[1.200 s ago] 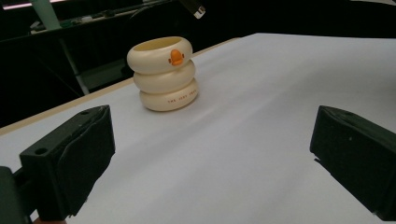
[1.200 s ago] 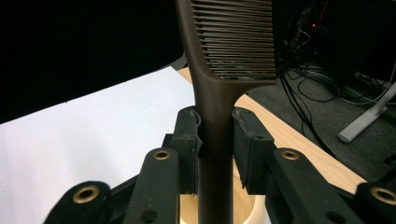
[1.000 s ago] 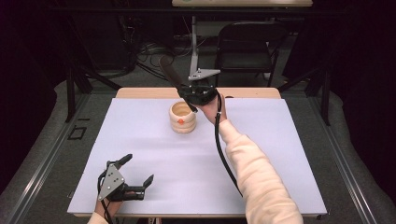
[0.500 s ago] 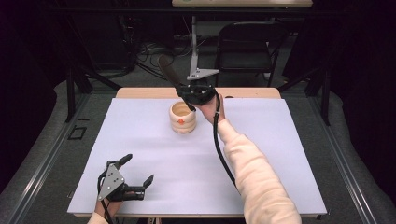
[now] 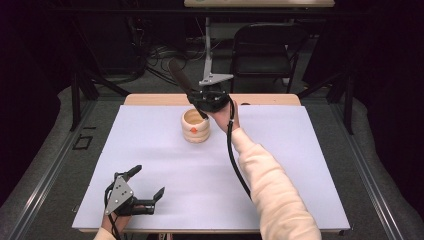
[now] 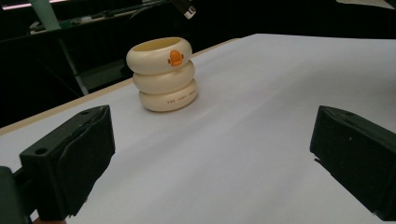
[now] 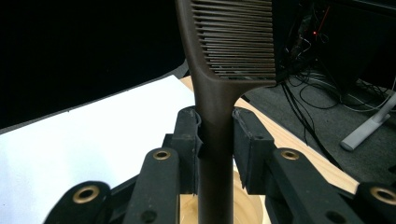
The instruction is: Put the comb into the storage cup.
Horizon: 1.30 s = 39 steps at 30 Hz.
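Note:
A cream cup (image 5: 195,127) shaped like three stacked rings, with an orange mark, stands at the back middle of the white table (image 5: 290,150); the left gripper view has the cup (image 6: 163,74) ahead. My right gripper (image 5: 196,97) hovers just above and behind it, shut on the handle of a brown comb (image 5: 178,77) whose toothed end slants up and left. In the right gripper view the pads clamp the comb (image 7: 217,116) on both sides, with the cup (image 7: 252,205) directly below. My left gripper (image 5: 146,182) rests open near the front left, nothing between its fingers (image 6: 70,163).
A black chair (image 5: 265,50), a grey stand (image 5: 207,40) and loose cables (image 5: 160,52) sit on the floor beyond the table's wooden back edge (image 5: 150,99). The right forearm in a cream sleeve (image 5: 270,185) crosses the table's right half.

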Each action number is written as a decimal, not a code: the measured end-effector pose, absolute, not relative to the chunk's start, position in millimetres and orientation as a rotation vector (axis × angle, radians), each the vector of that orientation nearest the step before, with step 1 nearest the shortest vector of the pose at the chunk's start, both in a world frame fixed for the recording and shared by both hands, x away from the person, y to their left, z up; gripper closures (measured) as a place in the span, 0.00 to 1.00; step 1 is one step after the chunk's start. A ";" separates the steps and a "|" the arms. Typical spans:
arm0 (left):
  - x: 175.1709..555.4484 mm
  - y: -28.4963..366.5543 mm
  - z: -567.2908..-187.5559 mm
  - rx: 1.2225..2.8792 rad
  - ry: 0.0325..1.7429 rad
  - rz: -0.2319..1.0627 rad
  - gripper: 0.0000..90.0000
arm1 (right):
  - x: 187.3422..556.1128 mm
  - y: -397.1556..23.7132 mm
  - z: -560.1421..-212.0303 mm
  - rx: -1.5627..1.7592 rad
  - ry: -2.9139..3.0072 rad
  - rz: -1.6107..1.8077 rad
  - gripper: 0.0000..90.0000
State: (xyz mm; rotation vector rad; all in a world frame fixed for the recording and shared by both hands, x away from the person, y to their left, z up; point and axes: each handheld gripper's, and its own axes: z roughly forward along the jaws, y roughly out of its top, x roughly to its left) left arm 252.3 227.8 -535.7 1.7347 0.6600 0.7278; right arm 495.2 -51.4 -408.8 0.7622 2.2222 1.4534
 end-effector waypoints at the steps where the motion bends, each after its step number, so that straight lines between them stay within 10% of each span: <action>1: 252.3 227.9 -535.7 1.735 0.660 0.728 0.00 | 495.3 -51.1 -408.8 0.759 2.223 1.453 0.80; 39: 251.8 227.8 -535.5 1.732 0.658 0.727 0.00 | 510.1 -38.3 -427.3 0.780 2.133 1.506 0.80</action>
